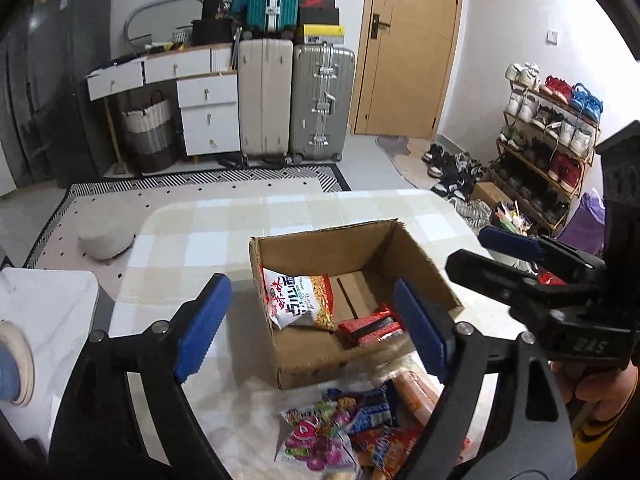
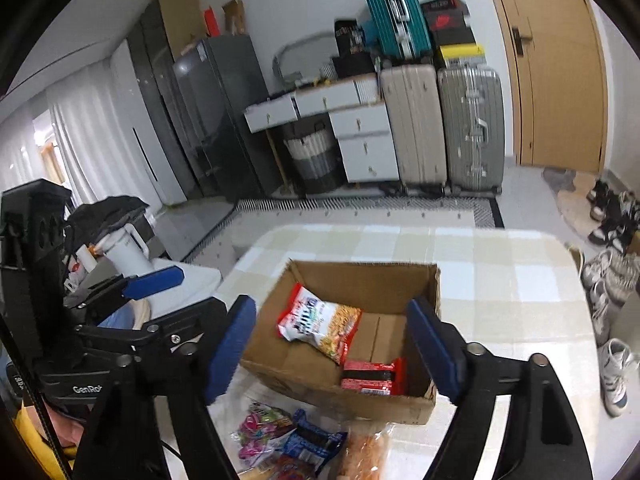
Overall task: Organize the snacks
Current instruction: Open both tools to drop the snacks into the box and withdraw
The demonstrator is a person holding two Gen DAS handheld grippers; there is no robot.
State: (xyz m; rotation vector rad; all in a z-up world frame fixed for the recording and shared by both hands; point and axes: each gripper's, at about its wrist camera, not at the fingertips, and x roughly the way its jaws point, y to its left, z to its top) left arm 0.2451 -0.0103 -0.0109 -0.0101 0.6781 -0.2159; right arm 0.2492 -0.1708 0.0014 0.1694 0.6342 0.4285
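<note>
An open cardboard box (image 1: 376,242) (image 2: 362,274) stands on the checked table. Inside lie a noodle packet (image 1: 298,300) (image 2: 320,322) and a red and black snack pack (image 1: 372,326) (image 2: 374,376). A pile of loose snack packets (image 1: 344,428) (image 2: 296,444) lies on the table in front of the box. My left gripper (image 1: 310,328) is open and empty, above the box's near side. My right gripper (image 2: 334,354) is open and empty, over the box; it also shows at the right of the left wrist view (image 1: 496,256).
The checked table (image 1: 224,216) (image 2: 500,280) extends beyond the box. A small white side table (image 1: 44,300) stands to the left. Suitcases (image 1: 296,100), a white drawer unit (image 1: 200,96), a shoe rack (image 1: 548,136) and a door (image 1: 408,40) line the room behind.
</note>
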